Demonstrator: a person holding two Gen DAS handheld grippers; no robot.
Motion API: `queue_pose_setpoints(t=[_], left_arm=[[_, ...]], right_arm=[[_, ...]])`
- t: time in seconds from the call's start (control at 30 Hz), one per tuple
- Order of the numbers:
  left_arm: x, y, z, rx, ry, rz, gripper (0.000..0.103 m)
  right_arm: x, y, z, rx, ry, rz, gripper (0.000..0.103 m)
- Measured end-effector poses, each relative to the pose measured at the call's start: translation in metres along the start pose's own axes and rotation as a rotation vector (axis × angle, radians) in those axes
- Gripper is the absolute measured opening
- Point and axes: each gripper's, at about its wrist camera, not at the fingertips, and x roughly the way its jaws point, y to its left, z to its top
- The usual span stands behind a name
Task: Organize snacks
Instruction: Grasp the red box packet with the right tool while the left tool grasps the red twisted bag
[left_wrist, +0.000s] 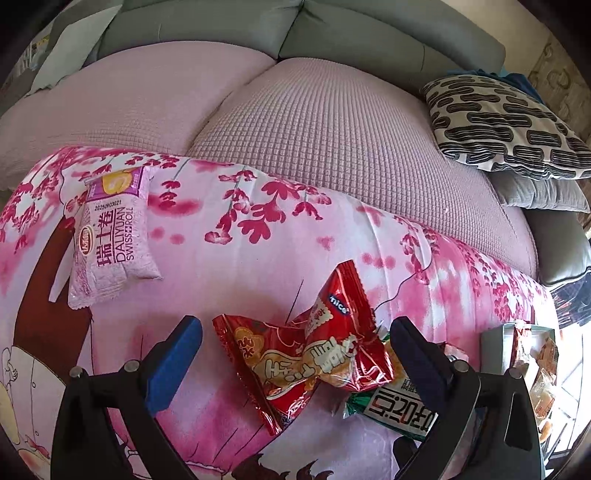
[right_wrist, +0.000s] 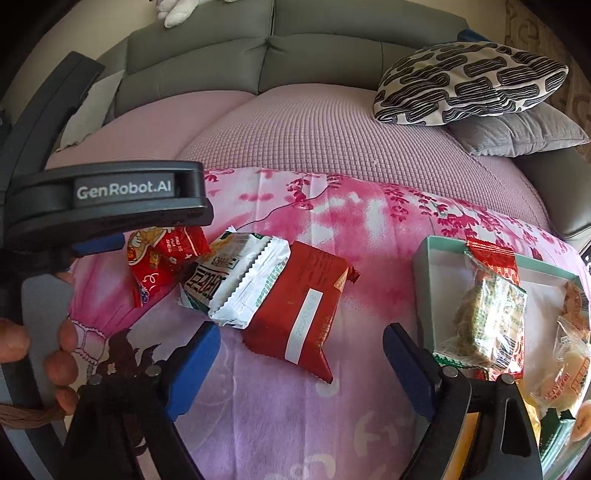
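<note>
Left tongs (left_wrist: 295, 354) wide open around a red snack packet (left_wrist: 303, 365), right tongs (right_wrist: 301, 354) wide open, empty, over a dark red wrapper (right_wrist: 299, 310), teal box (right_wrist: 421, 266) alongside.

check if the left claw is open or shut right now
Open: the left claw has its blue pads spread wide on either side of the red snack packet, not pinching it.
</note>
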Motion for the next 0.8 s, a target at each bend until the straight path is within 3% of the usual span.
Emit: queue_pose_setpoints(t=[0.07, 0.17, 0.27, 0.4, 0.8], left_arm=[[0.004, 0.003, -0.003, -0.008, 0.002, 0.0, 0.099], [0.005, 0.005, -0.007, 0.004, -0.003, 0.029, 0.083], [0.003, 0.007, -0.009, 0.002, -0.011, 0.024, 0.08], [0.002, 0.008, -0.013, 0.01, -0.023, 0.018, 0.074], [-0.021, 0.019, -0.051, -0.064, -0.06, -0.005, 0.067]], right_arm=[[0.006, 0.0, 0.0, 0.003, 0.007, 0.007, 0.081], [0.011, -0.001, -0.002, 0.017, 0.014, 0.013, 0.07], [0.012, 0.0, -0.004, 0.016, 0.01, 0.016, 0.066], [0.012, 0.002, -0.004, 0.022, 0.006, 0.033, 0.048], [-0.002, -0.004, -0.021, 0.04, -0.009, 0.054, 0.045]])
